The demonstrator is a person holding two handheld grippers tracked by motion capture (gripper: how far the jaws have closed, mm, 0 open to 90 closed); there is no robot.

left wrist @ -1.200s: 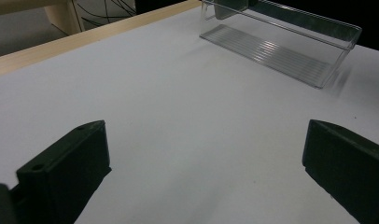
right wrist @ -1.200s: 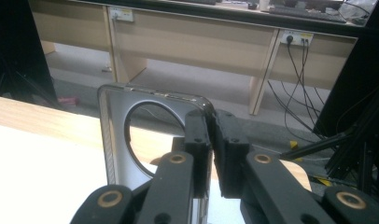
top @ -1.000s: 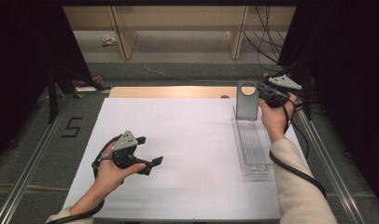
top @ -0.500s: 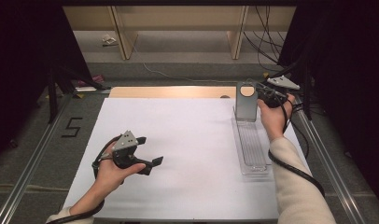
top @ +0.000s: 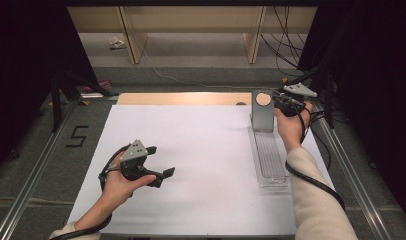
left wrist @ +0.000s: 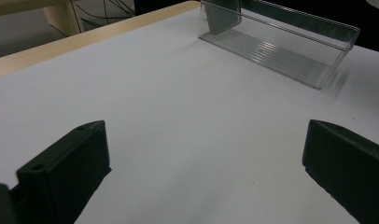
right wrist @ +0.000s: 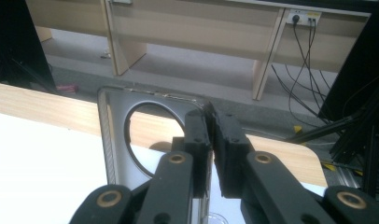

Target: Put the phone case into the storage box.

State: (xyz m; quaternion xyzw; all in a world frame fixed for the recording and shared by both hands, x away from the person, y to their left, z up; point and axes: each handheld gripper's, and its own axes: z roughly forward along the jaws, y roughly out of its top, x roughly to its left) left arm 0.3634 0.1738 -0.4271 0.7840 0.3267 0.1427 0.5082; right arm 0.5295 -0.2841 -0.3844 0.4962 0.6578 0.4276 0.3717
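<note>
At the right of the high view a long clear plastic tray (top: 269, 161) lies on the white sheet (top: 201, 160) covering the table. Its long axis runs almost straight up and down the frame, leaning slightly so the far end sits a little further left. At that far end a grey panel with a round hole (top: 263, 111) stands upright, its flat face turned toward the near edge of the table. The tray floor is ribbed lengthwise.

The right gripper (top: 280, 103) sits in the upper right of the high view, at the panel's right edge. In the right gripper view its black jaws are clenched on the top right corner of the panel (right wrist: 131, 135), the pads pressed together with the thin edge between them. The left gripper (top: 161, 176) rests low over the sheet in the lower left of the high view, released, its jaws spread wide with only bare sheet between them; its own view looks across to the tray (left wrist: 290, 44) at upper right.

The one piece of writing I can read is a dark "5" (top: 77, 136) marked on the grey floor at the left of the table. Beyond the table's pale wooden far edge (top: 181, 98) stand light wooden shelf legs (top: 133, 35), with black cables (top: 286, 30) trailing at the upper right and dark curtains on both sides.
</note>
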